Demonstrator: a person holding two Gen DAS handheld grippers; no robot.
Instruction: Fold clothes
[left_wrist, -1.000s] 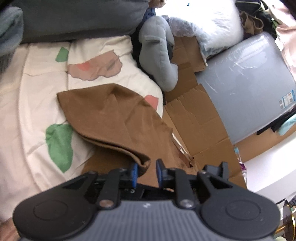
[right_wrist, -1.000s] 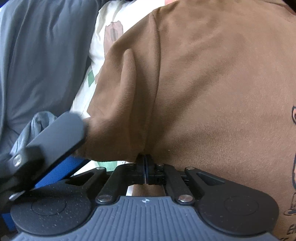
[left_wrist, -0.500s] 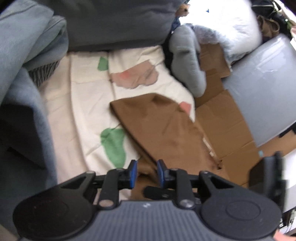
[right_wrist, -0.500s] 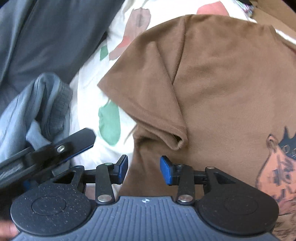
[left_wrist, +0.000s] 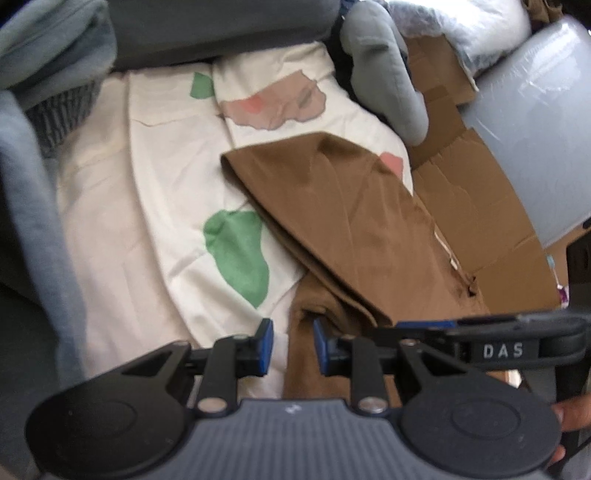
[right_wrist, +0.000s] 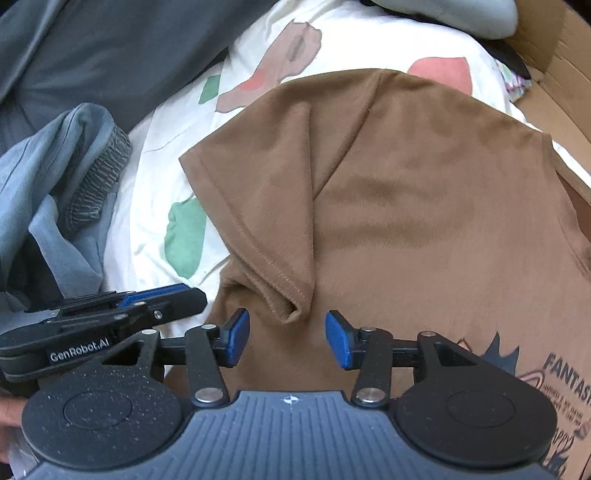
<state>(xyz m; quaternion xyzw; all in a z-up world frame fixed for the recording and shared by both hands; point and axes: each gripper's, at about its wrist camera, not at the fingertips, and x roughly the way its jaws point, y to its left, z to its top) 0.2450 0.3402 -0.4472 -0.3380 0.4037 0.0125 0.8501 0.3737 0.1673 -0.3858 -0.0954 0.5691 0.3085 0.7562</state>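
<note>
Brown cotton t-shirt (right_wrist: 406, 206) lay face-up on the cream patterned sheet (left_wrist: 155, 192), filling centre and right of the right wrist frame, with a printed graphic (right_wrist: 554, 373) at the lower right edge. Left-of-frame sleeve (right_wrist: 258, 221) was folded in over the body, its cuff end bunched just above the right gripper (right_wrist: 287, 338). Right gripper's jaws had just been opening and stood apart over the shirt, blue pads clear of the cloth, nothing pinched between them. So that sleeve fold looked placed and released. Left gripper (left_wrist: 293, 345), bottom centre of its own frame, had jaws only narrowly apart; a brown edge of the shirt sat by the right-hand pad, but I couldn't tell whether it was clamped or just lying in the gap. In the right wrist frame the same tool showed at lower left, beside the shirt edge. Remaining, by my read: the other sleeve (right of frame, partly out of view), then the body folds. Roughly early-to-mid stage. Grey-blue garment (right_wrist: 55, 177) was heaped at the left edge, unfolded, probably next. Cardboard (left_wrist: 480, 221) lay at the right, under the shirt's far side
</note>
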